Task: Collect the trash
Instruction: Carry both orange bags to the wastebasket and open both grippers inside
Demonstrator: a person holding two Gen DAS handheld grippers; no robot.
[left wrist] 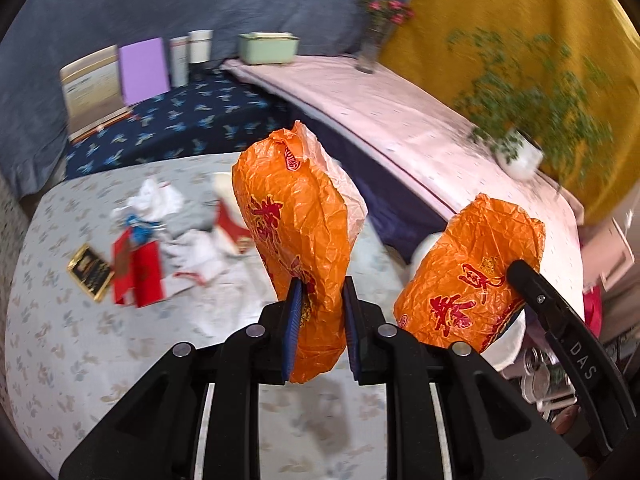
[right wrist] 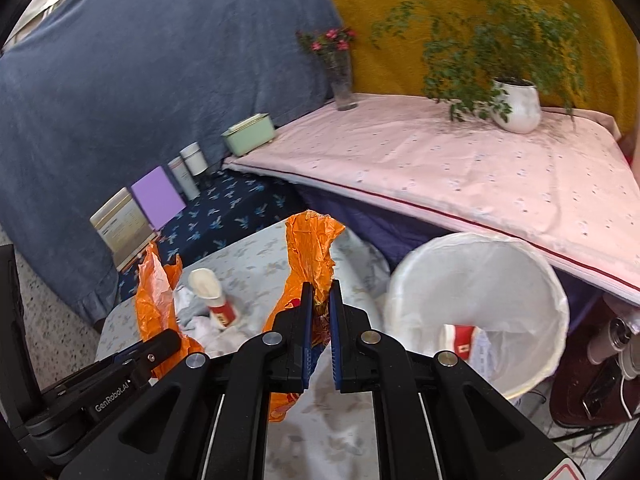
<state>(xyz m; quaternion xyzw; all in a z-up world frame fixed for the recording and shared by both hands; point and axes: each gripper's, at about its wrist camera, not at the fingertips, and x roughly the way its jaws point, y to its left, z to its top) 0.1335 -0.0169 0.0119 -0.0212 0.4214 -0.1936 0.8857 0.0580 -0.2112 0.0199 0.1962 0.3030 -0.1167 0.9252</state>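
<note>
A crinkled orange plastic bag (left wrist: 292, 240) with red print stands up out of the left tongs (left wrist: 320, 320), which pinch its lower part, its long axis running up and away above the pale floral-cloth tabletop (left wrist: 60, 340); a second crumpled orange piece (right wrist: 312, 248) rises likewise from the nearly closed right tongs (right wrist: 320, 332). Only the right wrist view looks into the white lined round bin (right wrist: 556, 280), which holds a red-and-white carton (right wrist: 460, 338). Only the left view shows the red packets, white tissues and a black-gold box (left wrist: 89, 272) on the tabletop.
</note>
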